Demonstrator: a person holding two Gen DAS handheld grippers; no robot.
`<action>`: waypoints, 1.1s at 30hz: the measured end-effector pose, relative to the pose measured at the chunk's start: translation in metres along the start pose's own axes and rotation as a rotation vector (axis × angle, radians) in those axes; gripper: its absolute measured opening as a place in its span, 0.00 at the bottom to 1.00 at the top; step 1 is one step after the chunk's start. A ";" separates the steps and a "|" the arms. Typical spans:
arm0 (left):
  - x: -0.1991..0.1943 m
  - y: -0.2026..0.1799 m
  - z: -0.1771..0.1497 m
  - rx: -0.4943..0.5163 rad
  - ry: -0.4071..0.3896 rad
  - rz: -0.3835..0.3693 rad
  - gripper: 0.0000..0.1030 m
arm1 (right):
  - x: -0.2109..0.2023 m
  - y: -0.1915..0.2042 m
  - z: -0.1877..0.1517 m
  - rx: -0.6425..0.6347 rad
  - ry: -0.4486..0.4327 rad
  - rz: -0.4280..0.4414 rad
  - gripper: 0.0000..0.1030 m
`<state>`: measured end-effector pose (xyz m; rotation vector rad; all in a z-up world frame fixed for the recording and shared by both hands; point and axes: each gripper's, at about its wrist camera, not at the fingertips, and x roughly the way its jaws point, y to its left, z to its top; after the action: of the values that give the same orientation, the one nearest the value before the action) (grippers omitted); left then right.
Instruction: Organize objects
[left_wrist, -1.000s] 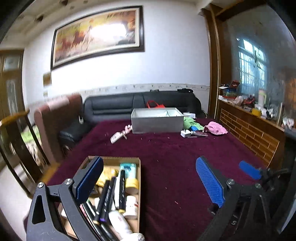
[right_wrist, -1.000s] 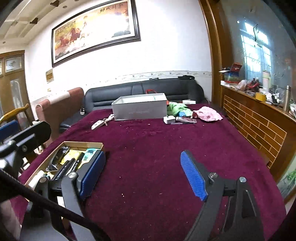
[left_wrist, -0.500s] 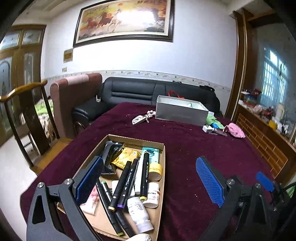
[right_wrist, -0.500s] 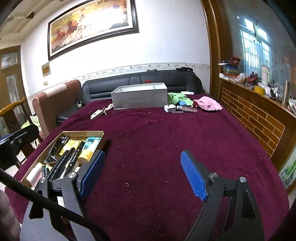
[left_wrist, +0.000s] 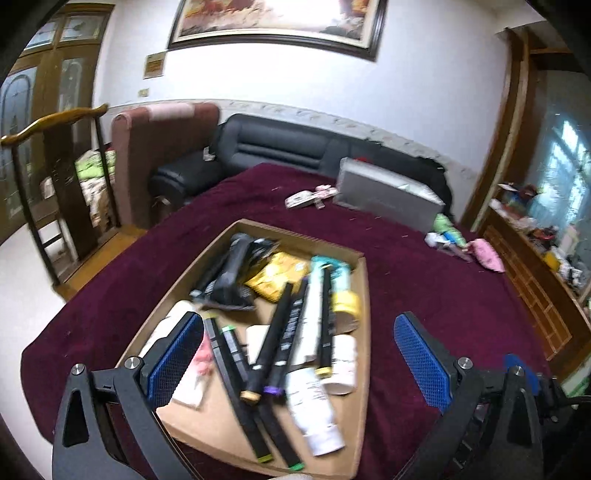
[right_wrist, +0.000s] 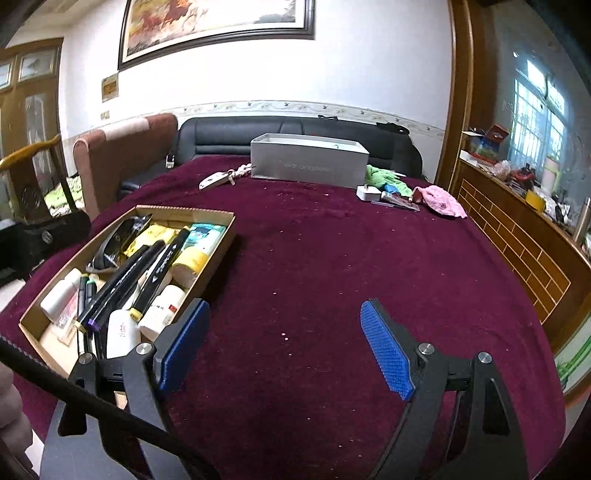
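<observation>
A shallow cardboard tray (left_wrist: 364, 295) (right_wrist: 221, 236) lies on the maroon tablecloth, filled with several black markers (left_wrist: 275, 332) (right_wrist: 122, 280), white bottles (left_wrist: 314, 406) (right_wrist: 162, 306), a yellow packet (left_wrist: 277, 275) and a black pouch (left_wrist: 232, 273). My left gripper (left_wrist: 299, 358) hangs open just above the near end of the tray, nothing between its blue pads. My right gripper (right_wrist: 286, 347) stands open over bare cloth to the right of the tray, also holding nothing.
A grey open box (right_wrist: 308, 164) stands at the far side of the table, with a white remote-like item (right_wrist: 214, 180), a white charger (right_wrist: 367, 192), green cloth (right_wrist: 384, 176) and a pink cloth (right_wrist: 439, 199) near it. A black sofa and chairs flank the table; a brick ledge runs along the right.
My left gripper has dropped and swung toward the tray, which now fills its view. My right gripper has moved lower and closer to the tray's right side. Both stay open.
</observation>
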<state>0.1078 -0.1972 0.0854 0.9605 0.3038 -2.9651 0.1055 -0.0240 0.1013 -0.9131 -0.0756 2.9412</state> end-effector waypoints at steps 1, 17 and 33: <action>0.003 0.001 -0.002 0.008 0.013 0.020 0.98 | 0.001 0.003 -0.001 -0.010 0.004 0.000 0.82; 0.019 0.035 -0.015 -0.026 0.082 0.070 0.98 | 0.025 0.038 0.004 -0.090 0.073 0.007 0.82; 0.026 0.060 -0.010 -0.062 0.095 0.100 0.98 | 0.039 0.081 0.025 -0.212 0.076 0.037 0.82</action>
<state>0.0966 -0.2527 0.0519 1.0775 0.3361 -2.8087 0.0560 -0.1021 0.0949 -1.0622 -0.3774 2.9699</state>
